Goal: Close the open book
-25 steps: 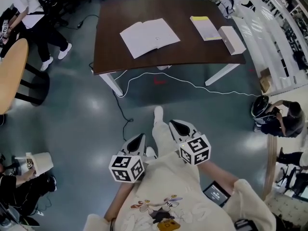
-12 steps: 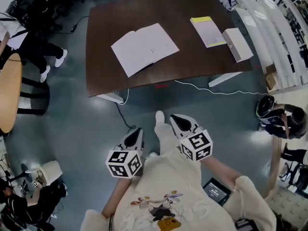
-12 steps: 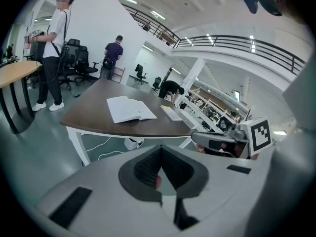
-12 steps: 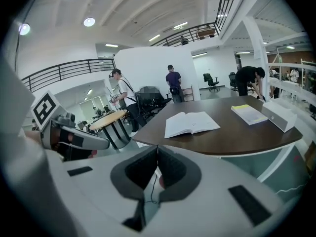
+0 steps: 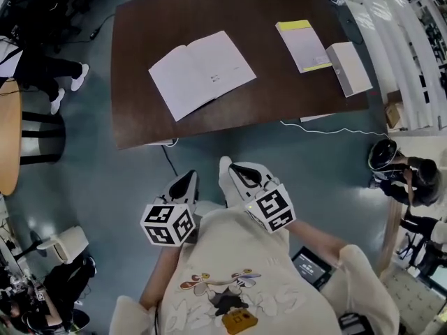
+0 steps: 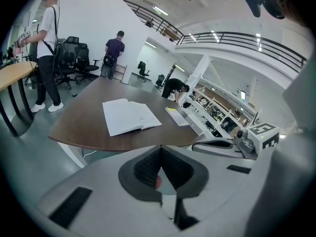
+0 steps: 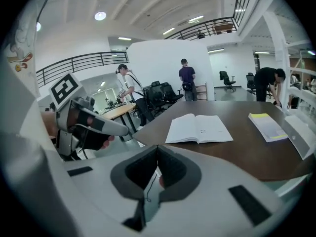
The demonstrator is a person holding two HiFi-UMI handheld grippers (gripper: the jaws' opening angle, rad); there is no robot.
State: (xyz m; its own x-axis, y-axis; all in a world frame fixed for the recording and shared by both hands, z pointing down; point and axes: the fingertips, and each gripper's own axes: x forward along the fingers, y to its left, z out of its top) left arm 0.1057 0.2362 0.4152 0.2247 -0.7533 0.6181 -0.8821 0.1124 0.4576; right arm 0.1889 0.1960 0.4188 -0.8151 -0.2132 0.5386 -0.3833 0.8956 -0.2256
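White open book (image 5: pixel 201 73) lies flat on the dark table (image 5: pixel 279 93); left gripper (image 5: pixel 186 179) and right gripper (image 5: pixel 239 169) hover nearby, jaws together, empty.

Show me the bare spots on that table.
The table is bare at its left end beside the open book, along its near edge, and between the book and the yellow-topped booklet. The right end is crowded: the booklet lies beside a white box.

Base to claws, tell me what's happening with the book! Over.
Left claw and right claw shut, empty, short of the table. Book lies open, untouched. Nothing between claws and book.
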